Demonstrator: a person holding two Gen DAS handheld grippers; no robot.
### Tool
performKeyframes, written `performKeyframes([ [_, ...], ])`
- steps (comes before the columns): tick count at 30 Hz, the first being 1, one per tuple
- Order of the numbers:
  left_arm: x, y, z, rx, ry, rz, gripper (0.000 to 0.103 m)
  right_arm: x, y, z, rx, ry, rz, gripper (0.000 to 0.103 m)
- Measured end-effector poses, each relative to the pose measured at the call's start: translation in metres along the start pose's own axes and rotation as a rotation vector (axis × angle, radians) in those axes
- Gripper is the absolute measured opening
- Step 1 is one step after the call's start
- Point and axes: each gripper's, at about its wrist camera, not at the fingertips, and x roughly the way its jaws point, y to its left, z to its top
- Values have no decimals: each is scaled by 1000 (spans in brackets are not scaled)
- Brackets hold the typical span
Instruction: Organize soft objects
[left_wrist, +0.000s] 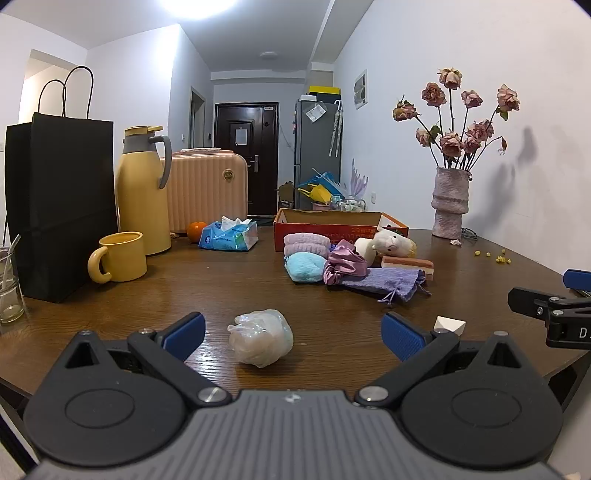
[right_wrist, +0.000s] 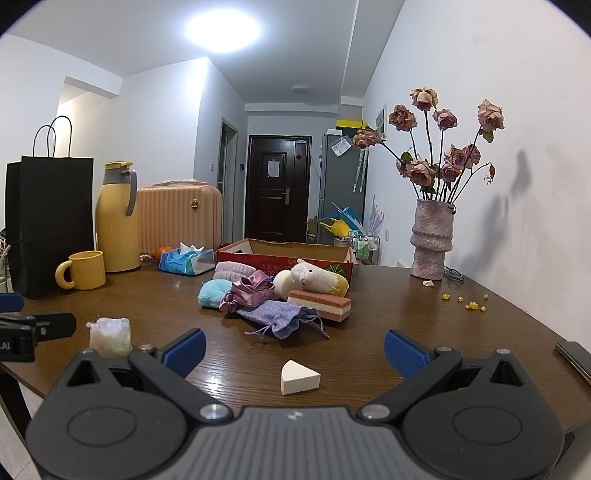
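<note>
My left gripper (left_wrist: 293, 338) is open just above the wooden table (left_wrist: 221, 288), with a crumpled clear plastic bundle (left_wrist: 260, 338) lying between its blue pads, untouched. My right gripper (right_wrist: 294, 352) is also open, and a white wedge sponge (right_wrist: 298, 377) lies on the table between its fingers. Farther back sits a heap of soft things: a blue puff (right_wrist: 214, 292), a purple satin scrunchie (right_wrist: 251, 290), a lilac drawstring pouch (right_wrist: 284, 319), a pink layered sponge (right_wrist: 320, 304), a plush sheep (right_wrist: 317, 280) and a pink headband (right_wrist: 234, 269). An open cardboard box (right_wrist: 284, 254) stands behind them.
On the left stand a black paper bag (left_wrist: 61, 206), a yellow thermos (left_wrist: 142, 192), a yellow mug (left_wrist: 120, 256), a tissue pack (left_wrist: 229, 236), an orange (left_wrist: 196, 230) and a glass (left_wrist: 9, 288). A vase of dried roses (right_wrist: 432, 240) stands at the back right, and a dark phone (right_wrist: 576, 358) at the right edge.
</note>
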Motion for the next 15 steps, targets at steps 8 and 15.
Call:
performKeyframes([
  [8, 0, 0, 0, 0, 1, 0, 103, 0, 0, 0, 1, 0, 1, 103],
  [15, 1, 1, 0, 0, 2, 1, 103, 0, 0, 0, 1, 0, 1, 103],
])
